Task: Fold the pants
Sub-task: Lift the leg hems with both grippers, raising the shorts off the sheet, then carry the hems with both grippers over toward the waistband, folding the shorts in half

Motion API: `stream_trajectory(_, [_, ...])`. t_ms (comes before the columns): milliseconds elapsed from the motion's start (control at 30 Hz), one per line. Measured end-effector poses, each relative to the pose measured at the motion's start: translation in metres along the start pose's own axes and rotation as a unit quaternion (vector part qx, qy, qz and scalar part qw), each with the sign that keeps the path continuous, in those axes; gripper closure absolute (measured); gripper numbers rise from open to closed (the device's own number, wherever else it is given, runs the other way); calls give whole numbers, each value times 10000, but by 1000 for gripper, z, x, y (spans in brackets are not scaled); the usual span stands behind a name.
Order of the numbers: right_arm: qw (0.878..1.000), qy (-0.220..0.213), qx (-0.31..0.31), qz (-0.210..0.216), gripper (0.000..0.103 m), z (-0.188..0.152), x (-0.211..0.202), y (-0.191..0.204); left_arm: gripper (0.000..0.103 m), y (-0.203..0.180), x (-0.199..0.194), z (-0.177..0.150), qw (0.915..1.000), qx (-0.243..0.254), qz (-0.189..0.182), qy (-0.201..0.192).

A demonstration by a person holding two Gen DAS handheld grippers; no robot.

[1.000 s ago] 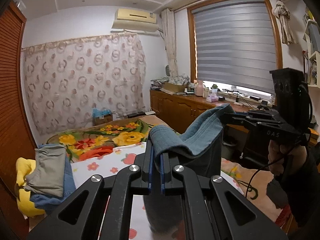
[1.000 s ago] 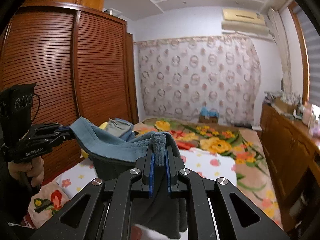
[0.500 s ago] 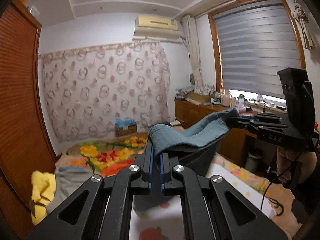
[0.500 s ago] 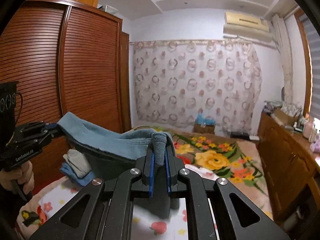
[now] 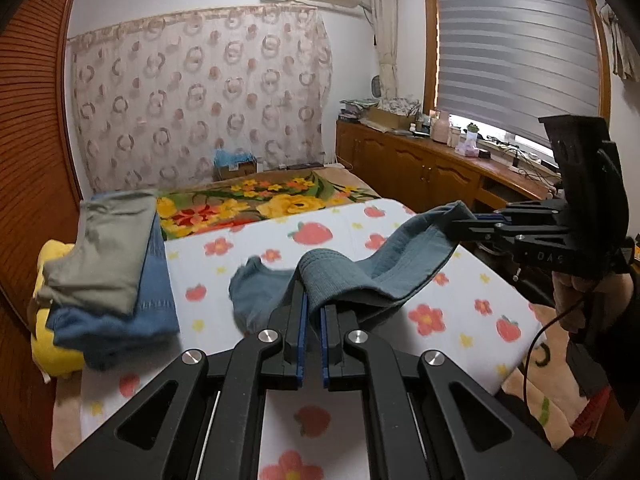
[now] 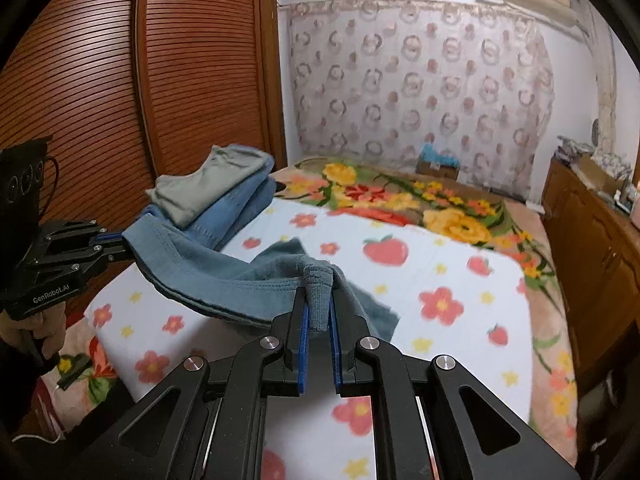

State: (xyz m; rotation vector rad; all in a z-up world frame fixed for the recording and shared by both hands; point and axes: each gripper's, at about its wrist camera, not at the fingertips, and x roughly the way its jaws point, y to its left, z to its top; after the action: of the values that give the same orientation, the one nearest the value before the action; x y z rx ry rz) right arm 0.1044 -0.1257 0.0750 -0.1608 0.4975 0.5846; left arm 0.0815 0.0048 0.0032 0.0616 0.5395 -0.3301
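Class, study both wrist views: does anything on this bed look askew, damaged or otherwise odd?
Nothing is damaged or spilled. The blue pants hang bunched and sagging between the left gripper and right gripper, unfolded. The clothes stack sits slightly crooked.

Most of the pants [image 5: 400,264] vanish behind the left claw [image 5: 313,316], and how far the cloth runs in between its fingers can't be made out. The bed [image 6: 460,264] smears into blur, its flower print soft. Small bottles [image 5: 448,130] on the sideboard are too tiny to name (labels unreadable). The person's hand [image 6: 36,328] slips off the frame edge.
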Motion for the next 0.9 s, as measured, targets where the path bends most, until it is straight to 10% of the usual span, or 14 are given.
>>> stream_trajectory(900, [9987, 366, 319, 148, 94, -52, -14, -6, 97, -11, -8, -53, 9991, -220, -220, 281])
